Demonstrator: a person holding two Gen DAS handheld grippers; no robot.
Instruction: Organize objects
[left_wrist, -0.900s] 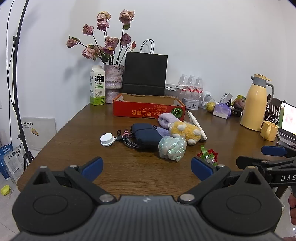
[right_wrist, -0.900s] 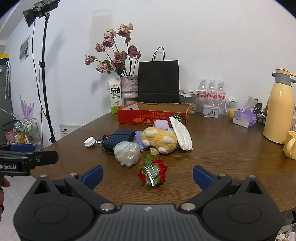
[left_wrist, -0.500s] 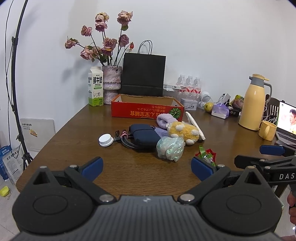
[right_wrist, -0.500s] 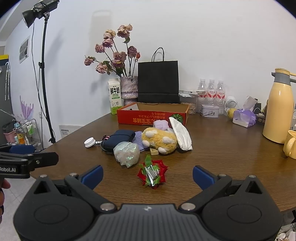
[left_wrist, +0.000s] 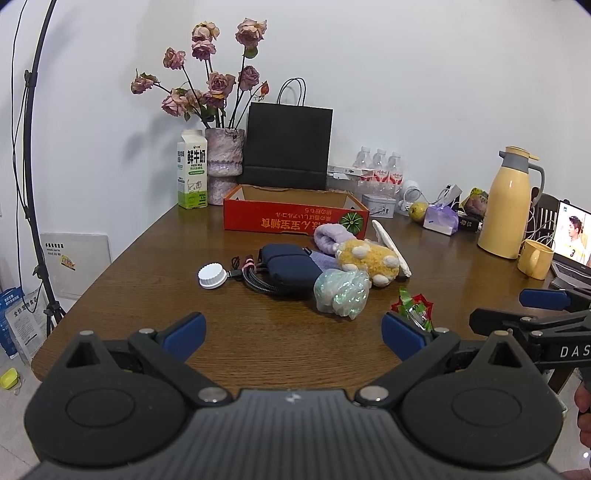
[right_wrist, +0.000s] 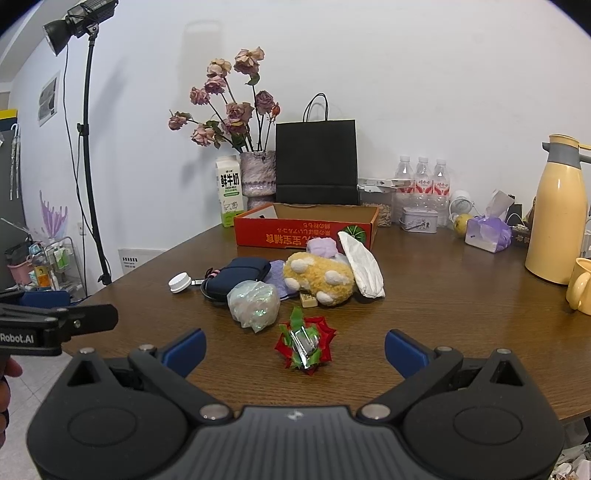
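Both grippers are held short of the near edge of the table (right_wrist: 461, 314), angled slightly downward, and nothing is held by either. The jaws of the left gripper (left_wrist: 293, 332) are spread to their full width with only bare wood between them; the jaws of the right gripper (right_wrist: 295, 347) are likewise fully spread. The items to be organized are grouped at the middle of the table: a white cap (left_wrist: 212, 275), a coiled cable (left_wrist: 255, 278), a dark blue pouch (left_wrist: 290, 266), an iridescent wrapped bundle (right_wrist: 253, 302), a yellow plush toy (right_wrist: 319, 278), a lilac plush piece (right_wrist: 322, 246) and a white tissue pack (right_wrist: 362, 267). An open red cardboard box (right_wrist: 306, 229) stands behind the group and is judged to be the likely receptacle. The nearest item is a red and green foil bow (right_wrist: 304, 345), set apart from the group toward the near edge. In the right wrist view the bow lies directly ahead of the right jaws, almost centred in the gap, with its long axis running roughly along the line of approach. In the left wrist view the same bow is partly hidden behind the right-hand finger (left_wrist: 400, 338), off to that side. The right gripper is therefore judged the nearer and better aligned; a short forward and downward advance would be required before closure. The bow appears light and crushable, so a gentle closure is advised.
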